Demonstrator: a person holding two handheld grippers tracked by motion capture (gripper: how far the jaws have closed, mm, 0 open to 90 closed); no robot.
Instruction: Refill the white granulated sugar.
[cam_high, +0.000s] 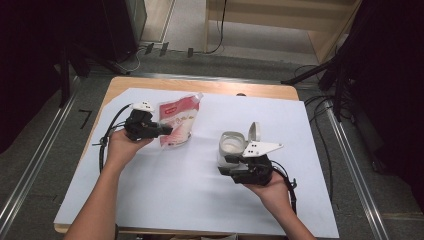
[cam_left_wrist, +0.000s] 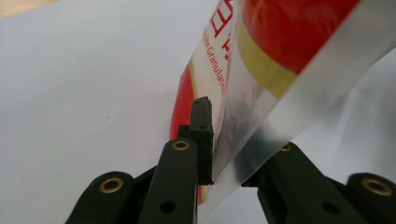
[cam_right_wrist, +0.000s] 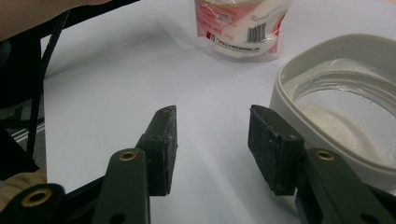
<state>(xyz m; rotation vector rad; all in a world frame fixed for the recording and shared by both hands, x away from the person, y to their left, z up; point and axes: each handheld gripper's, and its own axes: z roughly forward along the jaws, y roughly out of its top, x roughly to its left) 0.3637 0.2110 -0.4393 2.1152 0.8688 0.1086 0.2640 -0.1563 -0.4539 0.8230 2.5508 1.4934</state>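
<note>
A red and white sugar pouch (cam_high: 176, 121) stands tilted on the white sheet, left of centre. My left gripper (cam_high: 167, 130) is shut on the pouch's side edge; in the left gripper view the pouch's clear seam (cam_left_wrist: 243, 144) is pinched between the black jaws. A glass jar (cam_high: 231, 146) with a white rim and flipped-up lid (cam_high: 254, 132) holds white sugar (cam_right_wrist: 334, 126). My right gripper (cam_right_wrist: 211, 140) stands open just beside the jar (cam_right_wrist: 336, 93), its right finger (cam_right_wrist: 273, 144) close to the rim, nothing between the jaws. The pouch (cam_right_wrist: 240, 28) shows farther off in that view.
A white sheet (cam_high: 165, 190) covers the wooden table (cam_high: 150, 84). Cables (cam_high: 106, 137) trail from both grippers. Metal rails (cam_high: 352, 165) run along both sides of the table, and dark stands (cam_high: 335, 70) rise behind it.
</note>
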